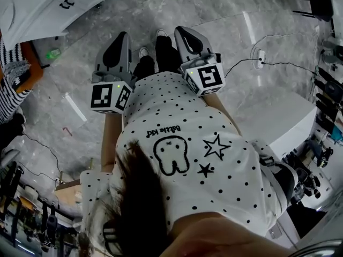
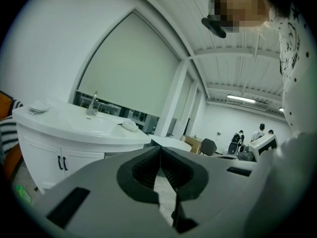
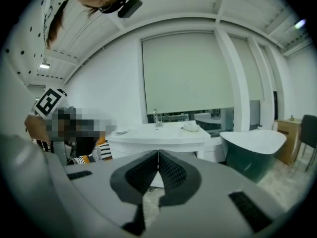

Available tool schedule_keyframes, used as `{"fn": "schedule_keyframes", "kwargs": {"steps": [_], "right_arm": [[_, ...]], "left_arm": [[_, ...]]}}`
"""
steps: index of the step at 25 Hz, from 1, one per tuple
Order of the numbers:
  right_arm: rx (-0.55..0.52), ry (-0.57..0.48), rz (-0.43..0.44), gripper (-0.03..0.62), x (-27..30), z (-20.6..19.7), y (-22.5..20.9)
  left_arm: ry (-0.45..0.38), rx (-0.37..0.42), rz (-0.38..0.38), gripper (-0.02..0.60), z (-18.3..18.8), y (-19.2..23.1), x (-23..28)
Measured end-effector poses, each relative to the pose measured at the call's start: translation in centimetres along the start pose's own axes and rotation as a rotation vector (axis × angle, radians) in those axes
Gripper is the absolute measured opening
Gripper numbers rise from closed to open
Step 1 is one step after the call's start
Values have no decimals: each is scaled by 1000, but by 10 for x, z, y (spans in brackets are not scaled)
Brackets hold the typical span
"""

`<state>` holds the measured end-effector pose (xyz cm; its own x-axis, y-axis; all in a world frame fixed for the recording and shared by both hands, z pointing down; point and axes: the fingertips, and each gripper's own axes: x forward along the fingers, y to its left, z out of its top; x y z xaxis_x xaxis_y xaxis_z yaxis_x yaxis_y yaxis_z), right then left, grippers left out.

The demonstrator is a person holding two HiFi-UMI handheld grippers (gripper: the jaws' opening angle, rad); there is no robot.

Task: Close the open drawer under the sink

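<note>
A person (image 1: 182,143) holds the left gripper (image 2: 160,148) and right gripper (image 3: 158,153), both with fingers clenched on nothing, facing the white sink cabinet (image 2: 74,133), which stands well apart across the marble floor (image 1: 161,9).

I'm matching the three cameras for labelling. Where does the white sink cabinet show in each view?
Head view: the white sink cabinet fills the top left corner, seen from above.
Left gripper view: the cabinet is at the left, with the faucet on top.
Right gripper view: the cabinet is in the centre, at mid-height.
Shared landmark: the striped clothing of a person beside the cabinet, seen in all three.
</note>
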<state>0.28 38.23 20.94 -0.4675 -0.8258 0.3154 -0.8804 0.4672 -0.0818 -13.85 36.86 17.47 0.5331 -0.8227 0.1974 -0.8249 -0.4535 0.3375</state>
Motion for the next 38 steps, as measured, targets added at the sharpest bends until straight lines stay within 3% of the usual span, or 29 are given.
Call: {"fn": "schedule_keyframes", "kwargs": {"steps": [11,23,31,38], "right_arm": [[-25,-9,98,14,47,30,-62],[-23,-43,144,14,71,45,-130],[-14,-50,169,14,77,47,-150],[-2,-24,167,14,95,42,-154]], "left_arm": [[-74,-14,122,8,29,8,61],[-136,-32,228,8,48,6,109],[-154,-38,260,8,54,-1,125],[-130,-57,273,8,50,17,135]]}}
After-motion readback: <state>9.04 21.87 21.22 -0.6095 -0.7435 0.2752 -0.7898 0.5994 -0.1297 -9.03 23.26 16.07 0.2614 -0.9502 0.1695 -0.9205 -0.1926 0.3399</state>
